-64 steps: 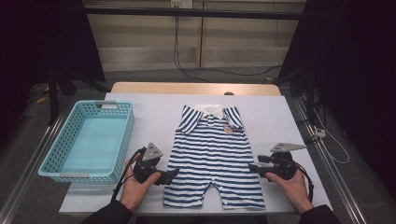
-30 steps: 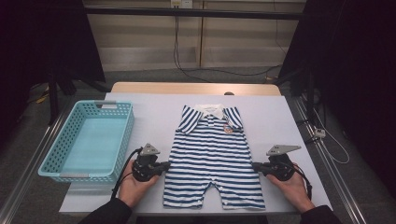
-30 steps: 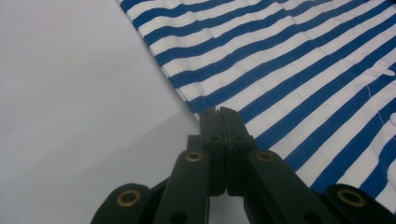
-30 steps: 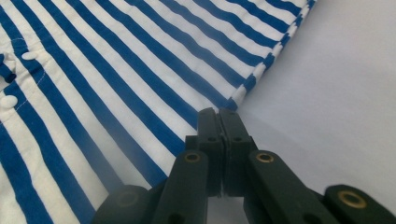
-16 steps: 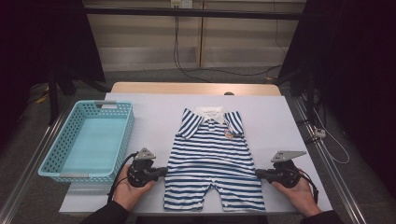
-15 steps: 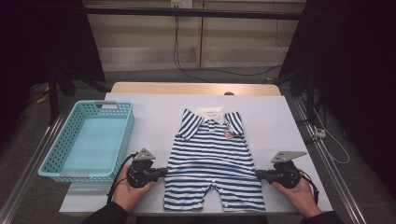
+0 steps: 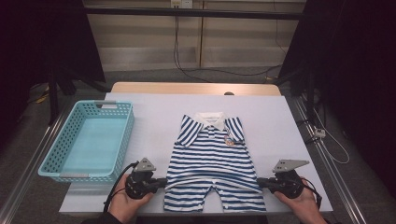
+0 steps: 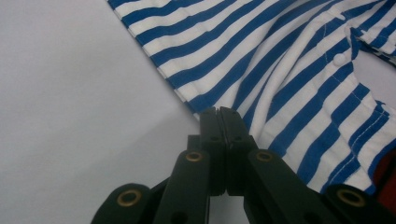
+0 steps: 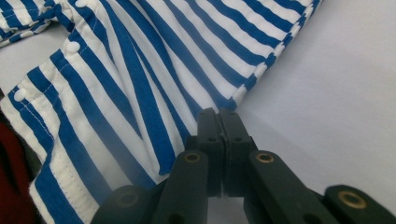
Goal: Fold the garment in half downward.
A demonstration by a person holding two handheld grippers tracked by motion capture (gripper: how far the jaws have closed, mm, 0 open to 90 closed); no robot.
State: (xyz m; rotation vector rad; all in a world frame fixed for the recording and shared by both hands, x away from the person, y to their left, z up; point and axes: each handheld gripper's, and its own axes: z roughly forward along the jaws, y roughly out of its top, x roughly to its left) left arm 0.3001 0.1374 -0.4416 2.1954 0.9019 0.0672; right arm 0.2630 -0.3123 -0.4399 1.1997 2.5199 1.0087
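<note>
A blue-and-white striped baby romper (image 7: 210,151) with a white collar lies face up on the white table (image 7: 280,116). My left gripper (image 7: 164,181) is shut on the romper's left side edge at hip height. My right gripper (image 7: 258,181) is shut on the opposite edge at the same height. The cloth between them is pulled taut into a raised crease. In the left gripper view the jaws (image 8: 218,112) meet on the edge of the romper (image 8: 280,70), with creases fanning from them. The right gripper view shows the same with its gripper (image 9: 218,114) pinching the romper (image 9: 140,70).
A turquoise plastic basket (image 7: 122,135) with nothing in it stands at the table's left side. The near table edge lies just below both hands. Cables trail on the floor behind the table and to its right.
Both hands have drawn back toward the near edge, dragging the romper with them. The jaws have stayed closed on the cloth throughout.
</note>
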